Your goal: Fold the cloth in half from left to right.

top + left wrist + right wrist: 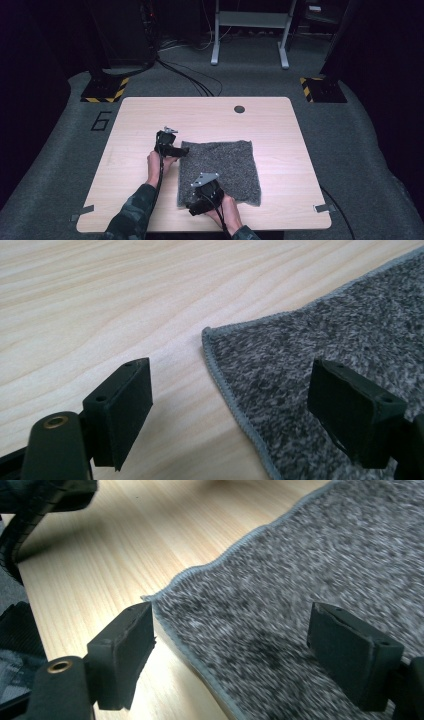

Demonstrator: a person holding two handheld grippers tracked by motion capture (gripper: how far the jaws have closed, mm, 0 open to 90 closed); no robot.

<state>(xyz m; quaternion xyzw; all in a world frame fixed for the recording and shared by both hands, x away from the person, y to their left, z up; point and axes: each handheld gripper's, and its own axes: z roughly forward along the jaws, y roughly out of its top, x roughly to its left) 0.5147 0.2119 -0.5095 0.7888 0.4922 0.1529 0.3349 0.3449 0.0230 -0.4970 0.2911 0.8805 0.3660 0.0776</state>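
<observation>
Now, from the high view, your left gripper (179,150) sits at the far left corner of the flat grey speckled towel (225,167), and your right gripper (190,202) rests at its near left corner. That towel lies spread on the right half of the pale wooden table (135,125), with a small dark round hole (239,109) far behind it and tape tabs (81,212) at the table's near corners.

Next, in the left gripper view, your jaws stand spread apart, straddling the towel's stitched corner (206,332); nothing is pinched.

Then, in the right gripper view, the jaws are likewise spread over the towel's hemmed edge (170,585), gripping nothing, while your other gripper (40,495) looms at the upper left.
</observation>
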